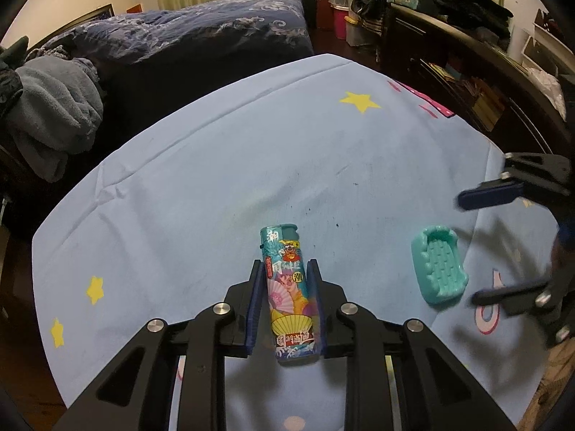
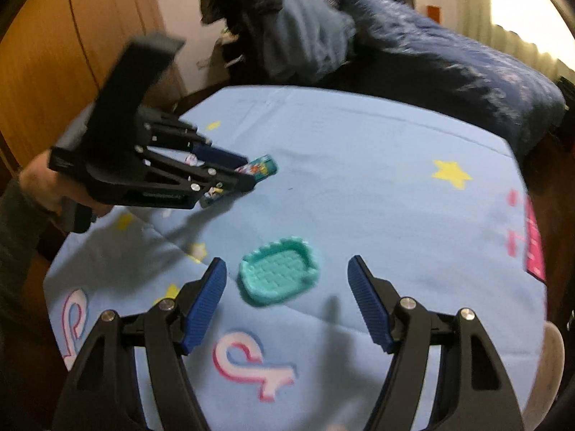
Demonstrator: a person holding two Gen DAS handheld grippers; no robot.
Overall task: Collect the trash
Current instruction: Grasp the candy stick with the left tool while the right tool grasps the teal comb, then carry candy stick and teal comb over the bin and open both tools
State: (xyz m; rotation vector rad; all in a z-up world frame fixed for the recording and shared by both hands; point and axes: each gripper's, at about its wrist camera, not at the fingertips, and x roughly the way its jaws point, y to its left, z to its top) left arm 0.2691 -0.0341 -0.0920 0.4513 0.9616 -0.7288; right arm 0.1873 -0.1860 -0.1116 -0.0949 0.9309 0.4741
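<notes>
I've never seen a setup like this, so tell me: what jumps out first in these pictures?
Most striking is the colourful cartoon-printed lighter, clamped between the blue pads of the left gripper over the light blue star-patterned cloth. Just to its right lies a small teal plastic soap dish flat on the cloth, with the right gripper open and hovering right before it. Behind the table sits a bed with a dark blue quilt.
</notes>
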